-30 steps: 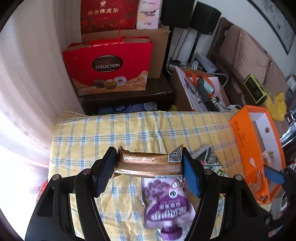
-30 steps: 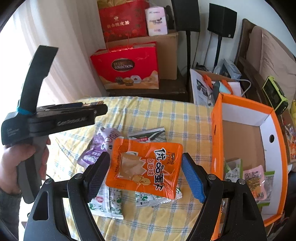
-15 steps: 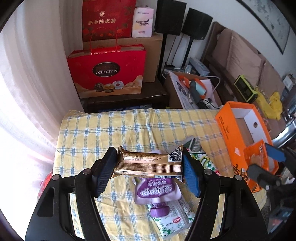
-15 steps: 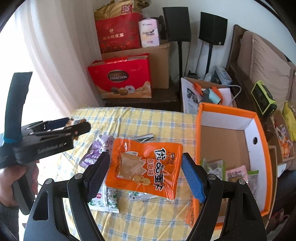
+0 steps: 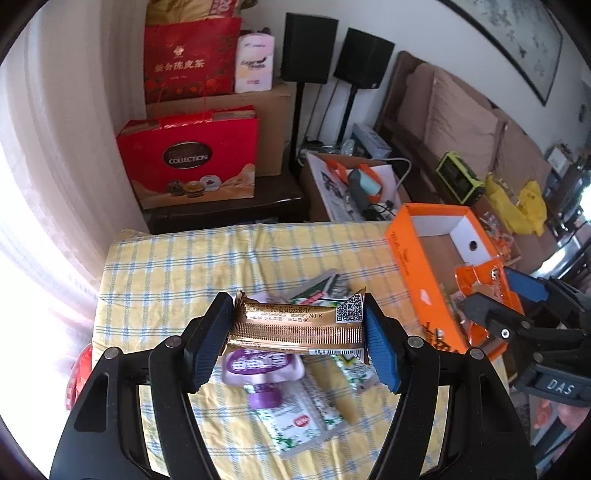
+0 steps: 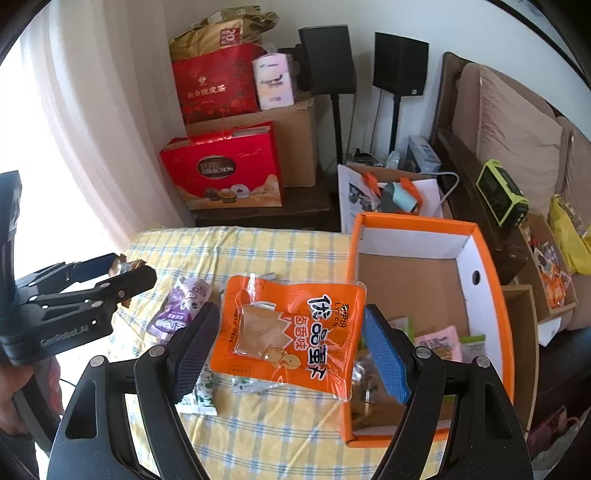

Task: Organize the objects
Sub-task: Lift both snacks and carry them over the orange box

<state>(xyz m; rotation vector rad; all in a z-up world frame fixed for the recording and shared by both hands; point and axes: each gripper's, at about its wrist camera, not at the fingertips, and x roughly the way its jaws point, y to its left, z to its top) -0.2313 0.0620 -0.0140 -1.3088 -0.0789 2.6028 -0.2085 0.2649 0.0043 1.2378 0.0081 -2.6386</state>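
Snack bar (image 5: 297, 325) in gold wrap sits clamped crosswise in the left gripper (image 5: 295, 334), held above the checked tablecloth (image 5: 177, 266). An orange snack packet (image 6: 290, 332) is pinched in the right gripper (image 6: 288, 345), raised beside the orange box's (image 6: 495, 280) left wall. Below them, a purple pouch (image 5: 260, 367) and green-and-white sachets (image 5: 301, 421) lie mid-table; more packets rest in the box.

White wall (image 6: 221, 14), sheer curtain (image 5: 48, 155), brown sofa (image 5: 461, 122), twin speakers (image 6: 327, 59).
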